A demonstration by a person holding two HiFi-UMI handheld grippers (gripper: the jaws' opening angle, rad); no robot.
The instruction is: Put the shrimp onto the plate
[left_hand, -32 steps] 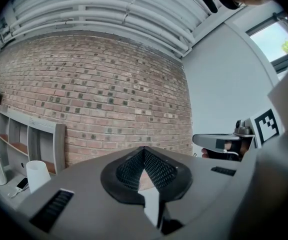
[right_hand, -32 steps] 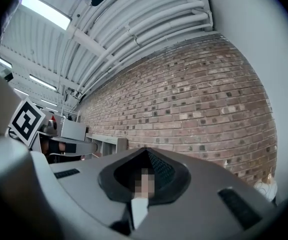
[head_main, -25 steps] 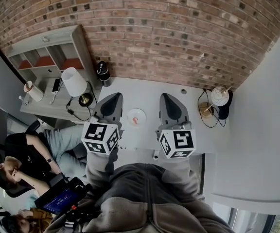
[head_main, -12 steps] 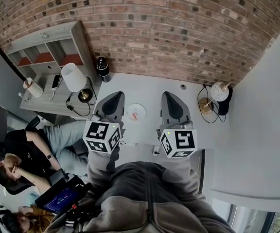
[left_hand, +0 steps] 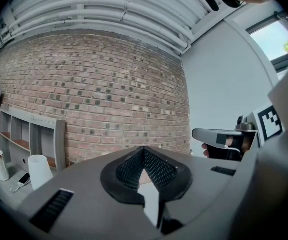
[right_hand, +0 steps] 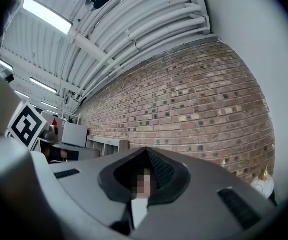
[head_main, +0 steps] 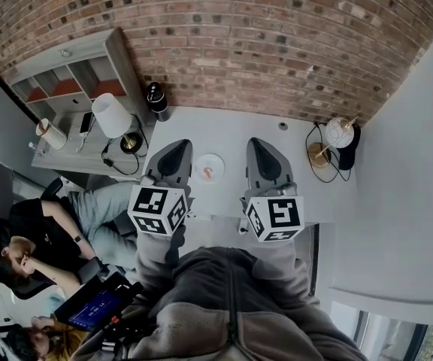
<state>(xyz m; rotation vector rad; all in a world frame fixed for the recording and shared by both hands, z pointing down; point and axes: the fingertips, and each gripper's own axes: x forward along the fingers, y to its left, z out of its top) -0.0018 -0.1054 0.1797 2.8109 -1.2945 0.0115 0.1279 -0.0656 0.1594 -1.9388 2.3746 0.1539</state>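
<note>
Between the left tongs point(head_main: 179, 144) and right tongs point(head_main: 255, 141), both pressed together, the plate point(head_main: 219, 162) holds the shrimp point(head_main: 207, 173).

The head view looks steeply down on the bench point(head_main: 230, 135). Both gripper views, close above it, tilt up at the brick wall point(left_hand: 84, 94), which all three views share.

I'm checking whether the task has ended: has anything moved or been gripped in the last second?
Nothing was taken or let go. Only the head view drifted: things on the grey table sit slightly higher in the picture. The pink shrimp stays on the round white plate; the left gripper and right gripper stay shut and empty, flanking it.
</note>
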